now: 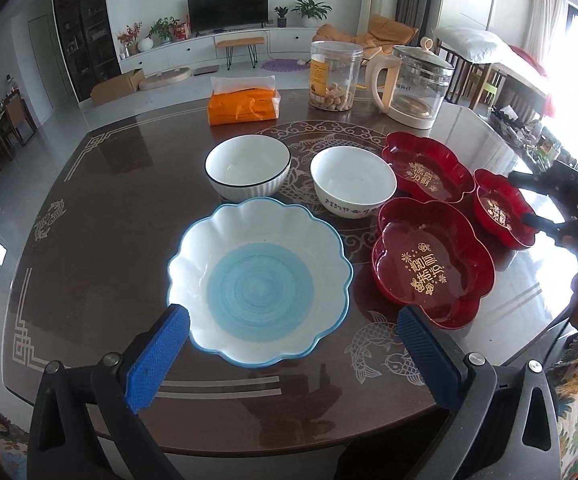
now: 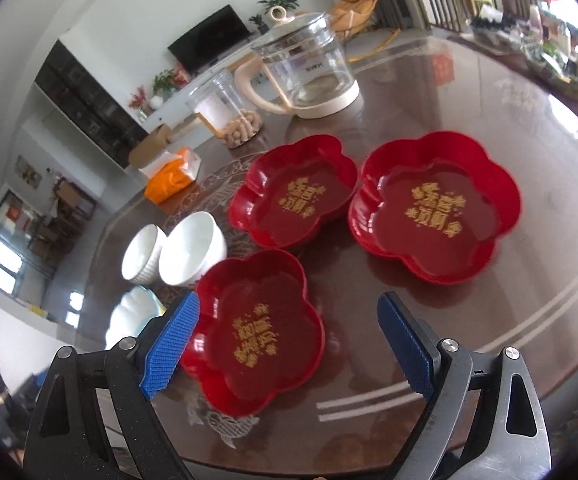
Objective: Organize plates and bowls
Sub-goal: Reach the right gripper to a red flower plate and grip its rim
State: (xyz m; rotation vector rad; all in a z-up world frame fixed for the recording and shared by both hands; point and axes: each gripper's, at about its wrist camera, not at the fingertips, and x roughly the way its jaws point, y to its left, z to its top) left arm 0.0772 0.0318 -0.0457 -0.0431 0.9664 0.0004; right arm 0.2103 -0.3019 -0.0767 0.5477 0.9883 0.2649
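Note:
On the dark table (image 1: 101,240) stand a blue-and-white scalloped plate (image 1: 259,284), a ribbed white bowl (image 1: 247,170), a plain white bowl (image 1: 352,186) and three red flower-shaped plates (image 1: 433,264) (image 1: 427,168) (image 1: 501,208). My left gripper (image 1: 293,334) is open and empty, above the near rim of the scalloped plate. My right gripper (image 2: 289,336) is open and empty, above the nearest red plate (image 2: 257,332); the other two red plates (image 2: 295,194) (image 2: 435,206) lie beyond it. The white bowls (image 2: 193,256) (image 2: 143,256) sit to the left.
At the table's far side stand an orange tissue pack (image 1: 244,102), a clear jar of nuts (image 1: 335,76) and a glass kettle (image 1: 413,84). The table's near edge runs just below both grippers. A living room lies beyond.

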